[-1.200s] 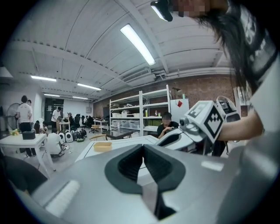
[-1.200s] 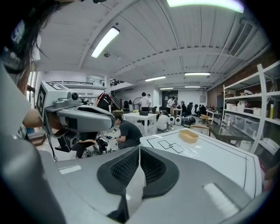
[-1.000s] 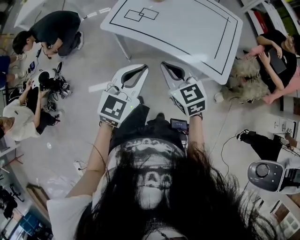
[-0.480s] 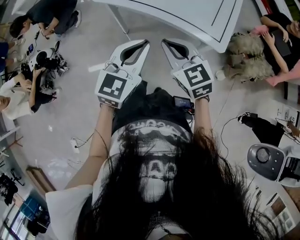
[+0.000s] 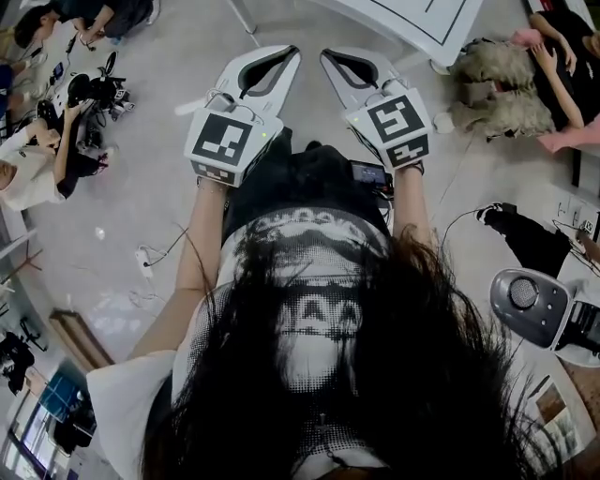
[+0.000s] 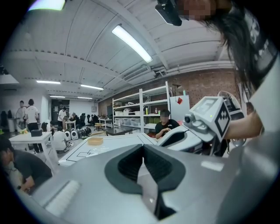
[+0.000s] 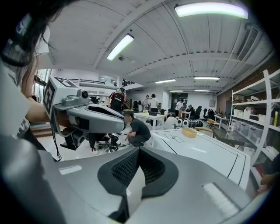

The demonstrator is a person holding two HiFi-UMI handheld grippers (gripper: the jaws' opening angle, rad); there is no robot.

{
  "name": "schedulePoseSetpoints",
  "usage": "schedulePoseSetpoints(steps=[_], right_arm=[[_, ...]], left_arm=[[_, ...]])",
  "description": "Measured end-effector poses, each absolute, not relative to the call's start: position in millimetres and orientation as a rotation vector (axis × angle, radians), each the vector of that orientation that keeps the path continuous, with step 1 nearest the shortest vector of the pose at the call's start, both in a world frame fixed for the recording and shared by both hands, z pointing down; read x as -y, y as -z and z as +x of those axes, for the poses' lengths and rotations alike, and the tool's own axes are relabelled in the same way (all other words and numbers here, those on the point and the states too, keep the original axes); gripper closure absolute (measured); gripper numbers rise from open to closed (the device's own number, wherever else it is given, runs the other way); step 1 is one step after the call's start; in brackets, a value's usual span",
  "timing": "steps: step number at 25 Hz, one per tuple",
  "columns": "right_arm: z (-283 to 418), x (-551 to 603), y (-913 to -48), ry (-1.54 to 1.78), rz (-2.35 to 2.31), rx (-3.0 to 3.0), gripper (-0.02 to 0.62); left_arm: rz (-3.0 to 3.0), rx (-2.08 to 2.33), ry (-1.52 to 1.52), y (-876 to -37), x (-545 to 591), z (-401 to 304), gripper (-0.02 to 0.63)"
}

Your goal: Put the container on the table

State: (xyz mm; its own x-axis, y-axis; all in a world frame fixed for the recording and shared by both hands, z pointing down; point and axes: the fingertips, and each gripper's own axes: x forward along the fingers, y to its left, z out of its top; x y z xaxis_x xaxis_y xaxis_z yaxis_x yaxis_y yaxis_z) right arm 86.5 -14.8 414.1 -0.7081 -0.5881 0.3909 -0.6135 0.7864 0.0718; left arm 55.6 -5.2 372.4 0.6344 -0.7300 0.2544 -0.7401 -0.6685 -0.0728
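Note:
A shallow tan container [image 6: 95, 141] lies on the white table [image 6: 109, 148] with black lines, well ahead of both grippers; the right gripper view shows the container [image 7: 189, 132] on the same table [image 7: 205, 153]. In the head view only the table's near corner [image 5: 412, 19] shows at the top edge. My left gripper [image 5: 292, 52] and right gripper [image 5: 328, 54] are held side by side in the air over the floor, short of the table. Both are shut with nothing between their jaws. The left gripper [image 6: 142, 146] and right gripper [image 7: 139, 149] point toward the table.
People sit on the floor with equipment at the left [image 5: 37, 169], and others sit at the upper right [image 5: 553, 94]. A grey device [image 5: 530, 305] stands at the right, and a cable [image 5: 155, 258] lies on the floor. Shelving [image 6: 140, 109] rises behind the table.
The table has slid toward the top edge of the head view, and both grippers sit higher in the frame. Both jaws have stayed shut.

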Motion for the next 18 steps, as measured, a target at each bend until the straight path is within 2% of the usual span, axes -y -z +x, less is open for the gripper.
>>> schedulePoseSetpoints(steps=[18], right_arm=[[93, 14, -416, -0.045, 0.897, 2.592, 0.594]], left_arm=[[2.803, 1.297, -0.412, -378, -1, 57, 0.606]])
